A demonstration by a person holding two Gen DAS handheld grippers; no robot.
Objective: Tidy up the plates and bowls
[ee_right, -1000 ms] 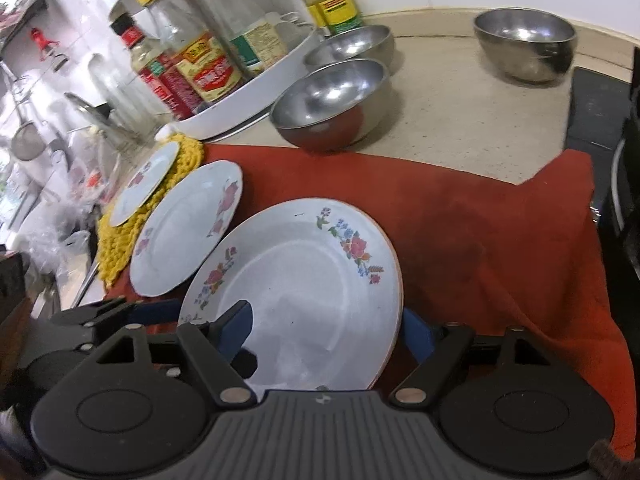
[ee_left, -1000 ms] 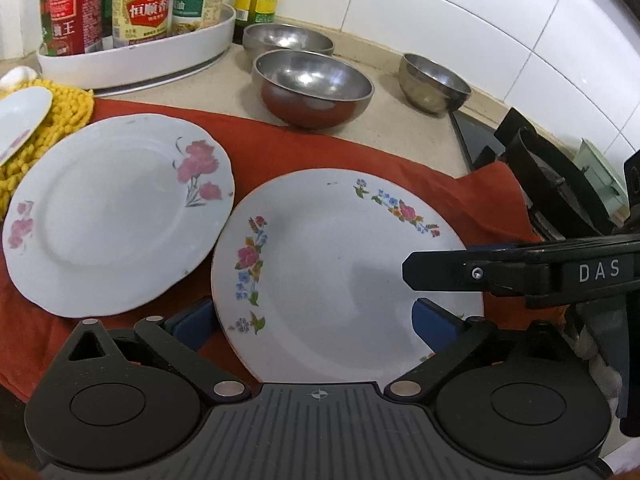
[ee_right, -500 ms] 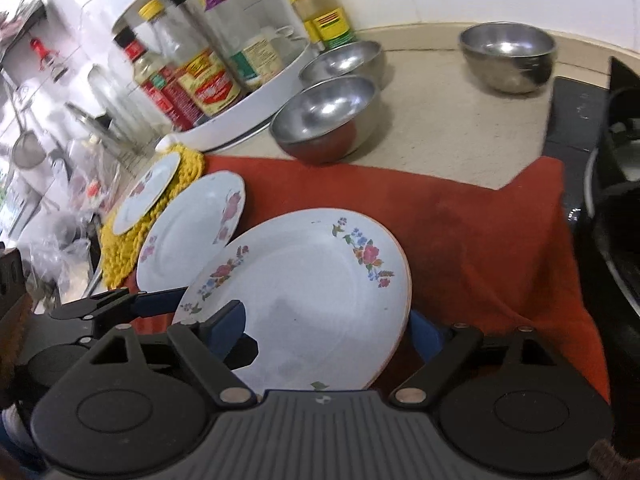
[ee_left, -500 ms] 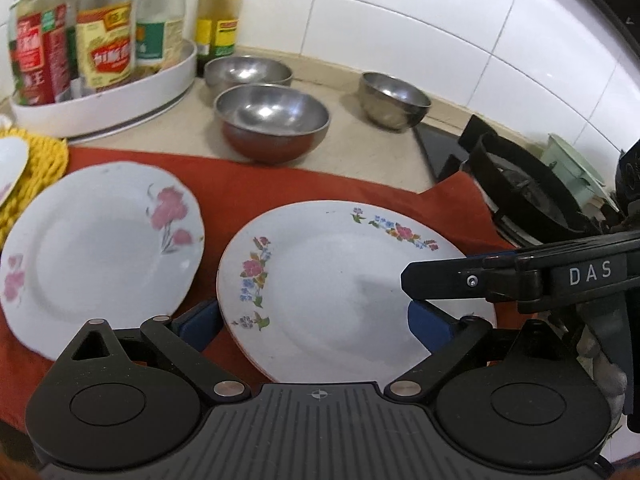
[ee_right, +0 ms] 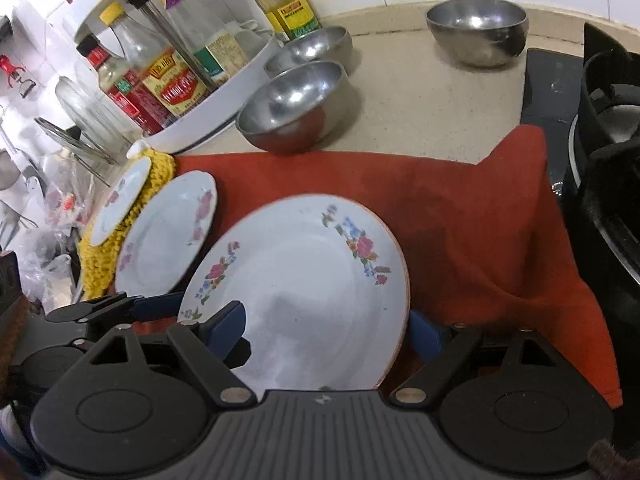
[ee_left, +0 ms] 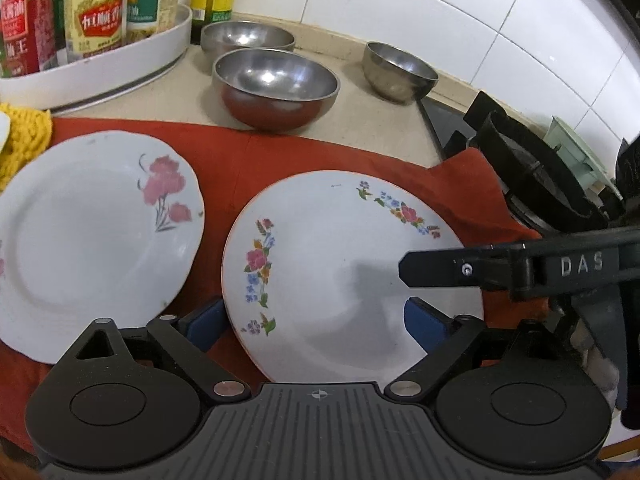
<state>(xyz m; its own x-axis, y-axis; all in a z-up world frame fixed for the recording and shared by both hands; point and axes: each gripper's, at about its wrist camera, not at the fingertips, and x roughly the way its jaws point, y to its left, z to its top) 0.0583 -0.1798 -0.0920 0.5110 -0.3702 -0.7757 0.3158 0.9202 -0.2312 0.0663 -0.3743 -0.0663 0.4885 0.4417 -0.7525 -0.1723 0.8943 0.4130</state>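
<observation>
At far left a small plate [ee_right: 120, 204] lies on a yellow knitted mat [ee_right: 100, 264], with a white tray [ee_left: 100, 68] of sauce bottles [ee_left: 92, 4] behind it. Next comes the pink-flower plate [ee_left: 88, 236], flat on the red cloth [ee_left: 320, 160] and just beside the big plate [ee_left: 344, 280], their rims close but apart.

The left gripper [ee_left: 316, 320] has its jaws spread wide around the big plate's near rim: one blue pad sits under the left edge, the other rests over the plate's right part (whether either presses it, I cannot tell). The big plate is tilted, its left side higher in the right wrist view.

The right gripper [ee_right: 324, 328] is likewise wide open, straddling the same plate's near-right rim, one pad above the face and one below the edge.

Behind the cloth, on the beige counter [ee_right: 420, 92], two steel bowls [ee_left: 276, 84] stand touching, a third bowl [ee_left: 398, 70] well apart to the right. The stove [ee_left: 540, 184] is at far right.
</observation>
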